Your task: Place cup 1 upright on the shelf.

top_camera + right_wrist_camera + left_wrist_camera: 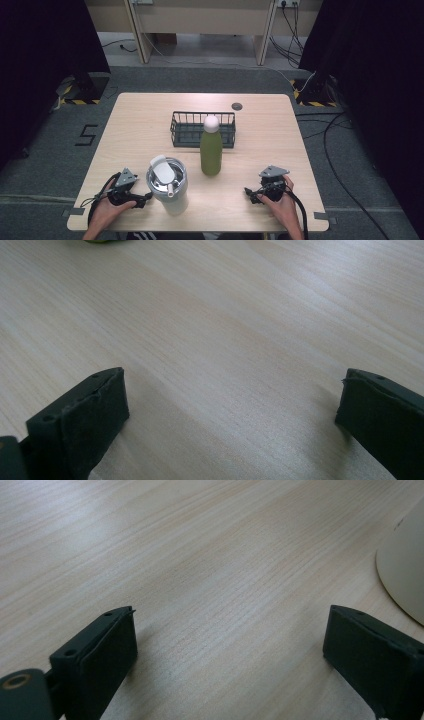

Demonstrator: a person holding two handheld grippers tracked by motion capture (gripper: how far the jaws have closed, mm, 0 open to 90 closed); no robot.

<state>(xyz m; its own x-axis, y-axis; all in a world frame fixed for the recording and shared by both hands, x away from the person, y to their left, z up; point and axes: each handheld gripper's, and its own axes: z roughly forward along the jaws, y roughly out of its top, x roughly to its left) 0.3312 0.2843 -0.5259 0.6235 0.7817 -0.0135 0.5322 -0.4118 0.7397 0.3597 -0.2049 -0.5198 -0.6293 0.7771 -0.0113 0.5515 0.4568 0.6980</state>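
Note:
A green bottle (211,148) with a white cap stands upright in the middle of the wooden table (135,125). To its left, nearer me, stands a cream tumbler (168,184) with a steel rim and a white lid; its cream wall (405,575) edges into the left gripper view. My left gripper (142,198) rests on the table just left of the tumbler, jaws wide apart over bare wood (230,625). My right gripper (251,195) lies at the front right, open too, with only tabletop between its jaws (232,395). A sliver of the bottle's base (97,241) shows in the right gripper view.
A black wire basket (187,129) sits behind the bottle, at the table's middle. A small dark round disc (237,106) lies near the far edge. Beyond the table are grey floor, cables and desk legs.

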